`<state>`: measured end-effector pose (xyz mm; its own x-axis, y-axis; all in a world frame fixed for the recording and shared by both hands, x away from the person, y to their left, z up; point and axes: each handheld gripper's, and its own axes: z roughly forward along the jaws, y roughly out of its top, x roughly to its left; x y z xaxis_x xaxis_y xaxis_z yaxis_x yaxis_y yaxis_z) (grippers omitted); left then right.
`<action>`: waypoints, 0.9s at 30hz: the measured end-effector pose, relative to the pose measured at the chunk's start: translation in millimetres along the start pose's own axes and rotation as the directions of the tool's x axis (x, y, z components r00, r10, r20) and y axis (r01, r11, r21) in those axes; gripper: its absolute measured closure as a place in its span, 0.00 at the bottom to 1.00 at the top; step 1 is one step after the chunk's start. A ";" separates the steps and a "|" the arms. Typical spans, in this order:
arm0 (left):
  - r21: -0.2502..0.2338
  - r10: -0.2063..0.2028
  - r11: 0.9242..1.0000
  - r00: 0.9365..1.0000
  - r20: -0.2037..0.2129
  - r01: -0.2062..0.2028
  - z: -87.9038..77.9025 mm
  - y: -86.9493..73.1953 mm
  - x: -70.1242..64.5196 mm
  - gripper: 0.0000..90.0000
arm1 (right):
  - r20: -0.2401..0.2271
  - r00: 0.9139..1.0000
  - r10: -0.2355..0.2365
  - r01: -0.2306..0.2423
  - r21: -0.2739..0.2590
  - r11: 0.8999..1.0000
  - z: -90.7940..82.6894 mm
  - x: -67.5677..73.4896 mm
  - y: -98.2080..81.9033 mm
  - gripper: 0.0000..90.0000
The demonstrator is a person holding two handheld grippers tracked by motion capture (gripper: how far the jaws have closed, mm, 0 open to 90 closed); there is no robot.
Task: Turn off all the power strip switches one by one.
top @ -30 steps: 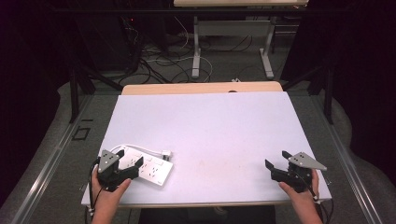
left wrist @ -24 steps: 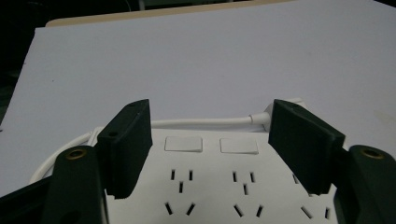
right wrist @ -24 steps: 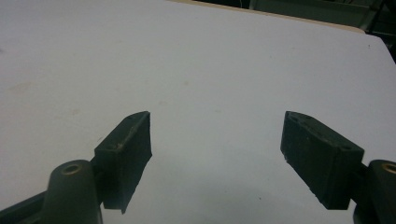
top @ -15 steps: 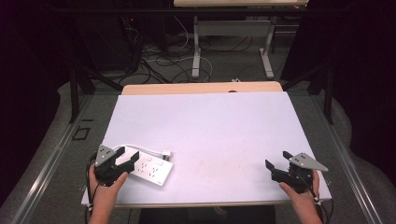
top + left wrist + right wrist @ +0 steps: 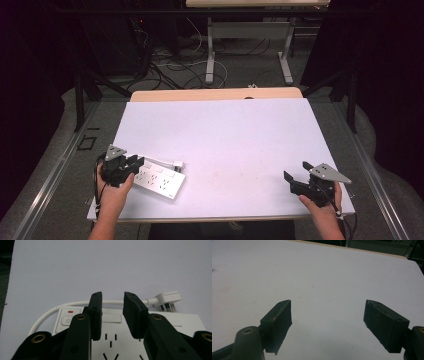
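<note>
the flat white plastic power strip [image 5: 159, 178] lies near the front left corner of the pale white rectangular tabletop [image 5: 225, 130], its long side running roughly along the front edge and slightly skewed. in the left hand-held gripper view its face shows a white power button [image 5: 67, 320] with a small red mark above it and rows of dark socket slots. a white cable [image 5: 53, 312] curves out from the button end, runs behind the strip and ends in a white plug [image 5: 166, 299] lying on the tabletop just beyond the strip's far edge.

the left hand-held gripper [image 5: 131, 165] hangs over the left end of the power strip, held by the person's left hand [image 5: 114, 192]. its two black jaws have just been closing and now stand fairly close together with a narrow gap between them, poised above the strip's upper face; nothing sits between the pads, and whether their tips touch the strip cannot be told.

the right hand-held gripper [image 5: 295, 172] rests near the front right corner of the tabletop, held in the person's right hand [image 5: 324, 210], well apart from the power strip. its jaws are spread wide, with bare tabletop between them
</note>
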<state>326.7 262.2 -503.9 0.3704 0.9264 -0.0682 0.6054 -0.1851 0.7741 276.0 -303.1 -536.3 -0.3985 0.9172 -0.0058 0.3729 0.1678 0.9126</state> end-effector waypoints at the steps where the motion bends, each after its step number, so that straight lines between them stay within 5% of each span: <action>1: 0.021 0.011 1.000 1.000 -0.005 -0.011 0.2 1.6 0.4 0.83 | -0.001 1.000 -0.001 0.001 0.001 1.000 -0.1 0.0 0.0 0.24; 7: 0.080 0.022 0.997 0.998 -0.067 -0.017 3.5 8.2 6.0 0.99 | 0.003 1.000 0.004 -0.004 0.005 1.000 -1.5 0.8 0.0 0.24; 27: 0.160 -0.038 0.986 0.993 -0.114 0.056 14.8 14.4 30.3 1.00 | 0.005 1.000 0.002 -0.002 0.007 1.000 -0.9 -0.6 -1.2 0.24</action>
<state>357.0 282.8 -504.2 0.2650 0.9639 -0.0253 0.7301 -0.1834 0.6582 275.0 -304.2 -537.1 -0.3935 0.9193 -0.0063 0.3798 0.1688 0.9095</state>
